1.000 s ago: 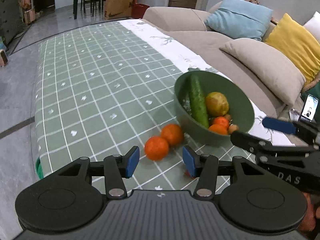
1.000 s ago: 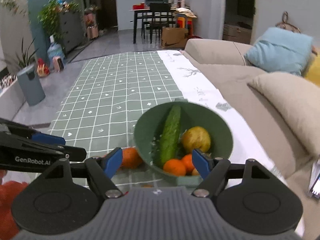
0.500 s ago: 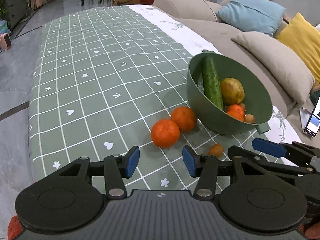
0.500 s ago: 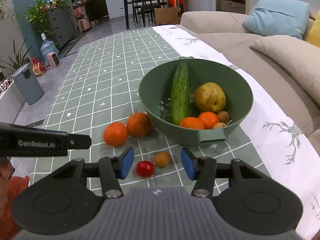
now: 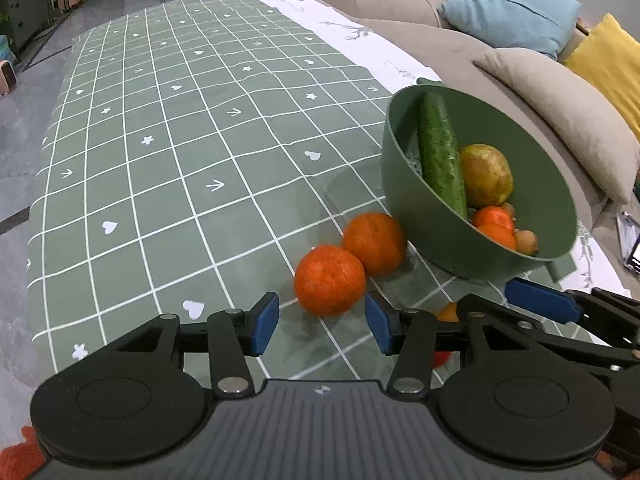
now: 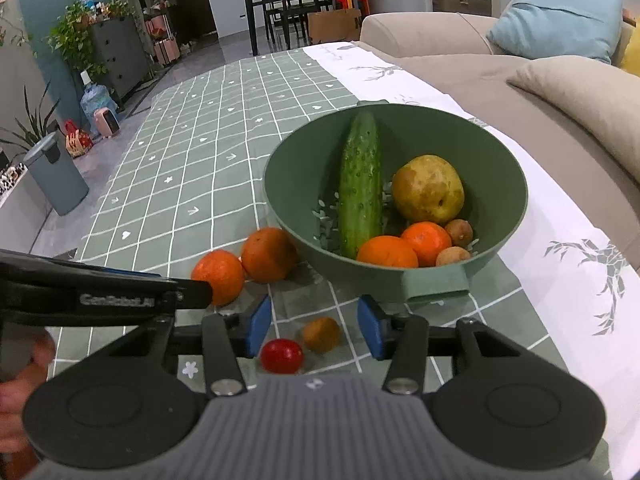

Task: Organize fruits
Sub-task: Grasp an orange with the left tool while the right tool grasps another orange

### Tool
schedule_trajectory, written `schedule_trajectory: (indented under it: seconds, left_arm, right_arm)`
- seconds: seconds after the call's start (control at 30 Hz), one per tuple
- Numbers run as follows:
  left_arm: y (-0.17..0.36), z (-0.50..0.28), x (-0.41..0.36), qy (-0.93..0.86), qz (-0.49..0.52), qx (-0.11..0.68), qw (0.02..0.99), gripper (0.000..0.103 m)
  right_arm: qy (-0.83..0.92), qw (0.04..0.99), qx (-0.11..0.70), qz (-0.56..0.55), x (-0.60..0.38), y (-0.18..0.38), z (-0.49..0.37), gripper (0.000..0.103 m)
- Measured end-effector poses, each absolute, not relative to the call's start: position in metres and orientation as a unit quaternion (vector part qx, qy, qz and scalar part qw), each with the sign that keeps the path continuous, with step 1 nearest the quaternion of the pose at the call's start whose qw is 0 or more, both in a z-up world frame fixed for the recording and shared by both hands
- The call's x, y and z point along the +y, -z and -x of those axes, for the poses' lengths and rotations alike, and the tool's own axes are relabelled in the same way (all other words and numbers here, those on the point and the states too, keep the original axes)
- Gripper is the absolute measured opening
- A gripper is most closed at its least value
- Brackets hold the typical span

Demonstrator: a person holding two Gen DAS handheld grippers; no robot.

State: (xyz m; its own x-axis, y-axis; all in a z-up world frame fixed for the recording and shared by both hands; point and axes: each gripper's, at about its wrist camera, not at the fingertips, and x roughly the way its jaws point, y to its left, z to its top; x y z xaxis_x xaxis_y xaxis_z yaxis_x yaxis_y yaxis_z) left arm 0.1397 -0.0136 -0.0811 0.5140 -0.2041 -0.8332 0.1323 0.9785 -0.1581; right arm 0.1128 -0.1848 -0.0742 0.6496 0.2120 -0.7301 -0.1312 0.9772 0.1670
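A green bowl (image 6: 512, 184) (image 5: 404, 200) on the checked tablecloth holds a cucumber (image 6: 360, 184), a pear (image 6: 428, 188), two tangerines (image 6: 426, 240) and small brown fruits. Two oranges (image 5: 330, 280) (image 5: 374, 242) lie left of it; they also show in the right wrist view (image 6: 218, 276) (image 6: 268, 254). My left gripper (image 5: 322, 322) is open, just short of the nearer orange. My right gripper (image 6: 314, 324) is open over a small orange fruit (image 6: 321, 334) and a red cherry tomato (image 6: 281, 355).
A beige sofa (image 5: 440, 52) with blue (image 5: 508, 10), beige and yellow cushions runs along the table's right side. A phone (image 5: 632, 240) lies at the right edge. A grey bin (image 6: 56, 176) and plants stand on the floor to the left.
Both grippers have moved down and forward toward the loose fruit. The nearer orange now sits just ahead of the left fingers; the small fruit and tomato sit between the right fingers.
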Motion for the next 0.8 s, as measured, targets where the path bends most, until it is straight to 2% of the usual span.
schedule_trajectory:
  seconds: [0.37, 0.4, 0.43, 0.8]
  left_arm:
    - [0.096, -0.159, -0.017, 0.111, 0.059, 0.497, 0.859, 0.059]
    - [0.097, -0.159, -0.017, 0.112, 0.058, 0.496, 0.859, 0.052]
    - [0.097, -0.159, -0.017, 0.114, 0.056, 0.494, 0.86, 0.051]
    - [0.084, -0.153, 0.026, 0.073, 0.097, 0.487, 0.865, 0.049]
  right_arm:
    - [-0.098, 0.902, 0.415, -0.072, -0.187, 0.083, -0.124, 0.045]
    - [-0.099, 0.901, 0.415, -0.074, -0.187, 0.084, -0.125, 0.046]
    - [-0.099, 0.901, 0.415, -0.077, -0.187, 0.085, -0.125, 0.046]
    - [-0.09, 0.901, 0.414, -0.088, -0.16, 0.087, -0.13, 0.047]
